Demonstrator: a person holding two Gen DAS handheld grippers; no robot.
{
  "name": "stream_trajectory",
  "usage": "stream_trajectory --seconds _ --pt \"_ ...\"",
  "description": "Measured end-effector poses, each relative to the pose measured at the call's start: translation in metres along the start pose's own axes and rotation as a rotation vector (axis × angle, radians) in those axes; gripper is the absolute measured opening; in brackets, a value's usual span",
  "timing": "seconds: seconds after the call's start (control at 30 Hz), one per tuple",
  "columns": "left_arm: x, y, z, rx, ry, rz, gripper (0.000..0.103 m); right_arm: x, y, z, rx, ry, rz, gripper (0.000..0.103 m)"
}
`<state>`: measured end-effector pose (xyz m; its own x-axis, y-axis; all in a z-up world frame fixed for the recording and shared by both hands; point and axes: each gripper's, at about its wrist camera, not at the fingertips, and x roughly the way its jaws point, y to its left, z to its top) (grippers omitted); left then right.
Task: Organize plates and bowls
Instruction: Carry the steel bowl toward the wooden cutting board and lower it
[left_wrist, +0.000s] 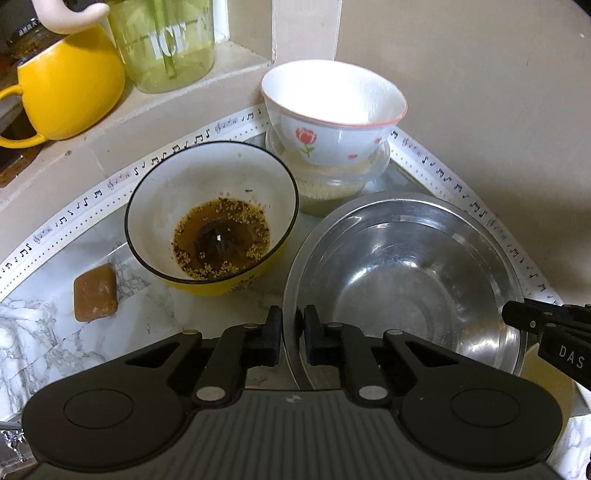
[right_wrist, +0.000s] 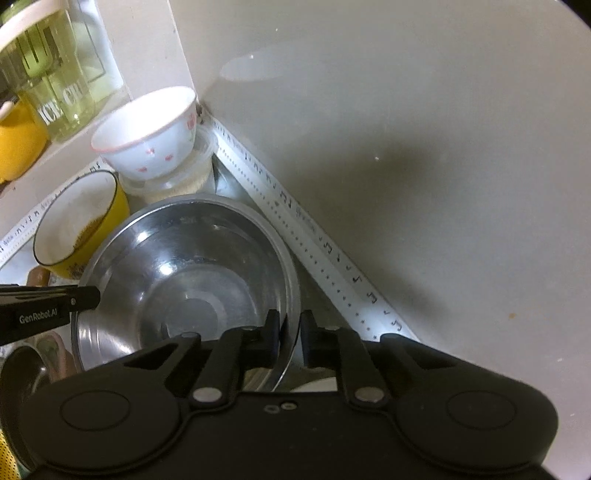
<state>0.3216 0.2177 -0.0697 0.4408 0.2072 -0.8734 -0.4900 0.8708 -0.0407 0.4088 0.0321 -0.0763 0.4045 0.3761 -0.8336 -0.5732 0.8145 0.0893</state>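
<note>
Left to right across the tabletop (left_wrist: 155, 317): a brown block (left_wrist: 95, 291) is lying at the far left, then a yellow bowl (left_wrist: 211, 216) is sitting with brown, seed-flecked liquid pooled in its bottom. Behind and to its right, a rose bowl (left_wrist: 334, 114) is resting on a lidded clear tub (left_wrist: 328, 179) in the corner.

The steel bowl (left_wrist: 406, 280) is sitting nearest you, just beside the yellow bowl and in front of the tub; whether their rims are touching cannot be told.

You are pinching this bowl from both sides. The left gripper (left_wrist: 292, 334) is closing its jaws on the bowl's left rim, one finger outside the wall and one inside. The right gripper (right_wrist: 287, 334) is doing the same on the opposite rim, its jaws pressed onto the thin metal edge.

Handling, as a judgement: the steel bowl is probably light, stiff and unbreakable, but its polished wall is likely slippery, and the rim is giving the jaws only a narrow strip to bite. It looks empty, though a film of water cannot be ruled out. Two opposed rim grips are suiting it well; you are best keeping both at equal height so it is not tilting or pivoting between them. The yellow bowl alongside is holding liquid, and both ceramic bowls are fragile, so a knock is worth avoiding.
</note>
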Motion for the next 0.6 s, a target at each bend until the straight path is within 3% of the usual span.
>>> stream_trajectory --seconds 0.33,0.6 --pt "-0.049 0.001 0.0 0.036 -0.039 -0.038 0.011 -0.051 -0.002 -0.001 0.017 -0.064 0.01 0.012" --pt "-0.097 -0.007 -0.027 0.099 -0.059 -0.071 0.011 -0.098 -0.002 -0.024 0.032 -0.097 -0.016 0.012"
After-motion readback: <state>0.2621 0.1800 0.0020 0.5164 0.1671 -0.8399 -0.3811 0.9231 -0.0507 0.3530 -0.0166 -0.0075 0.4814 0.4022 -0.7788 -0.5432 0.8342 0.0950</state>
